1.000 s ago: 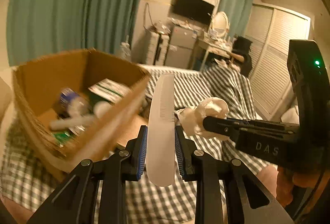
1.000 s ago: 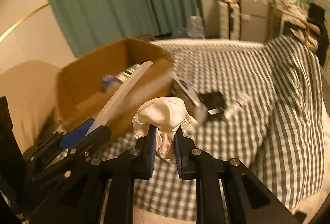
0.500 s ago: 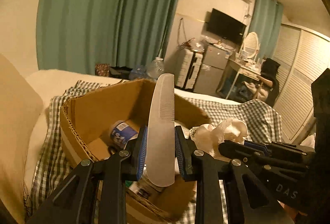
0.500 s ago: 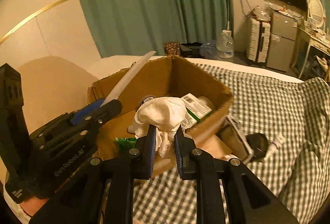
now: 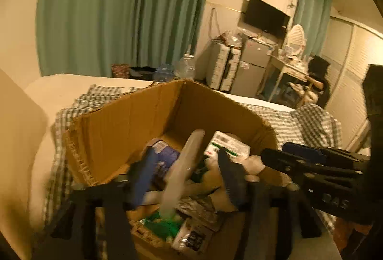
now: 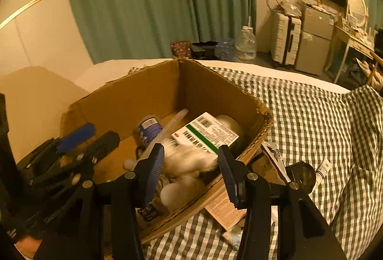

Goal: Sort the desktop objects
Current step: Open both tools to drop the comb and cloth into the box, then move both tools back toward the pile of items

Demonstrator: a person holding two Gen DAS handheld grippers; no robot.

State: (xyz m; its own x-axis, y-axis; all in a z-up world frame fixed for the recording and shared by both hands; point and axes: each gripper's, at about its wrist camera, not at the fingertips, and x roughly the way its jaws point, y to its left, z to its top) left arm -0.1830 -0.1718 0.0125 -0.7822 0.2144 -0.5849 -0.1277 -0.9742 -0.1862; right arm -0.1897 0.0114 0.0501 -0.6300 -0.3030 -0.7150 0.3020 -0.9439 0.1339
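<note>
An open cardboard box (image 5: 124, 121) (image 6: 148, 92) stands on the checked bedspread. My left gripper (image 5: 189, 178) is open over the box; the white comb (image 5: 184, 171) is between its spread fingers, blurred, dropping free into the box. My right gripper (image 6: 191, 166) is open above the box's near wall. The white lace cloth (image 6: 186, 164) is blurred below it, falling into the box. Inside lie a blue-labelled bottle (image 6: 149, 128) and a green-and-white carton (image 6: 208, 133).
On the checked bedspread (image 6: 311, 116) right of the box lie a black round object (image 6: 301, 174), a white tube (image 6: 323, 170) and a flat paper packet (image 6: 225, 209). Pillow and wall are on the left; suitcase, fridge and desk stand far behind.
Both grippers opened over the box. The comb left the left gripper and the lace cloth left the right gripper; both are dropping into the box.
</note>
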